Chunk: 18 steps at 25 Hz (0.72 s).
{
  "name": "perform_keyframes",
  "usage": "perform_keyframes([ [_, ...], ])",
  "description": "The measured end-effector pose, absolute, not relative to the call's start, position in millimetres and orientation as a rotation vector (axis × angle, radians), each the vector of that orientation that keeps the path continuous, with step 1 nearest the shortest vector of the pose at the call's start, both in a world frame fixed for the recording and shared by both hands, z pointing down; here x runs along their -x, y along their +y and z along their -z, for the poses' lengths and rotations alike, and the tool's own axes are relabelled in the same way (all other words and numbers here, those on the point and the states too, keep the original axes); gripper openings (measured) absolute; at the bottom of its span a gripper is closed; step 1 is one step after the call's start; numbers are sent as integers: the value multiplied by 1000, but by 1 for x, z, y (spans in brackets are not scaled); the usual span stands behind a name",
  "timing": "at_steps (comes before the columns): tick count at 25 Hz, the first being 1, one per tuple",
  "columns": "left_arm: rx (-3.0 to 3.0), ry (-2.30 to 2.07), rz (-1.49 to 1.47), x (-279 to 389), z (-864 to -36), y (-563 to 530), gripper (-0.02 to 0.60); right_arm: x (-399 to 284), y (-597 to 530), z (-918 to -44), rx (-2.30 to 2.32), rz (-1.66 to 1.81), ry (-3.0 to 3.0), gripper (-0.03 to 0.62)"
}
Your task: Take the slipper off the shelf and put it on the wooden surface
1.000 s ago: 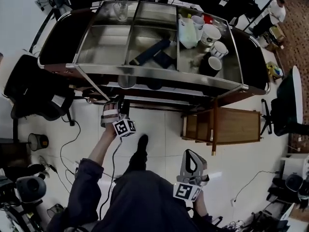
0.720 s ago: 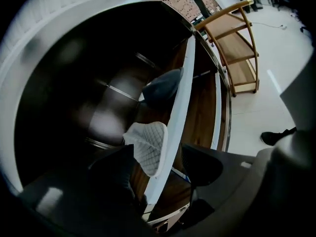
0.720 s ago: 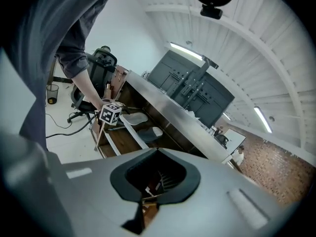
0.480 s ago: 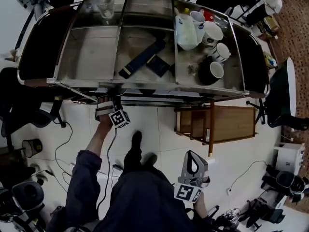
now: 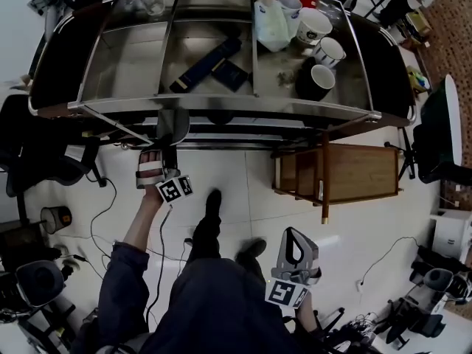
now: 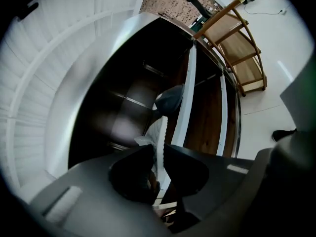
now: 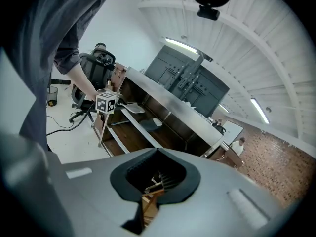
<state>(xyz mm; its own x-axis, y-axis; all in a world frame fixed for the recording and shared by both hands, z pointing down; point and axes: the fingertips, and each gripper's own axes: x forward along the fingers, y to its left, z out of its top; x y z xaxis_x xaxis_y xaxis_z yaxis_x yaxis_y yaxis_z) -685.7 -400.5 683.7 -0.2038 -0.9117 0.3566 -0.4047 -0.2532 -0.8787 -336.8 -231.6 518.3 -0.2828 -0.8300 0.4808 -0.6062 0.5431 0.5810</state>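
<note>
Steel tray (image 5: 221,102) holds mugs (image 5: 313,26); left fingers (image 6: 129,177) pinch the grey slipper (image 6: 160,132), right fingers (image 7: 210,201) pressed together.

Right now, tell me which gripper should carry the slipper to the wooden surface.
Left. The left gripper is shut on the slipper at the shelf. The right gripper is shut, empty and away from the shelf, though nearer the wooden surface.

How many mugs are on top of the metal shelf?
4, all in the top's right section: back white mug, big white mug, side white mug, black mug nearest the front. Others may be hidden.
</note>
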Motion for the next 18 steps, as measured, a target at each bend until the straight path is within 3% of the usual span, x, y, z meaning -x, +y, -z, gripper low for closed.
perform_keyframes([
  [8, 1530, 1612, 1445, 587, -641, -250, 79, 228, -139, -514, -1216, 419, -2051, 3],
  [13, 1564, 1606, 1406, 454, -619, -131, 80, 113, -51, -504, -1254, 460, -2061, 2],
  [18, 1707, 1471, 1282, 287, -602, -78, 80, 3, 21, -492, -1344, 454, -1989, 2],
])
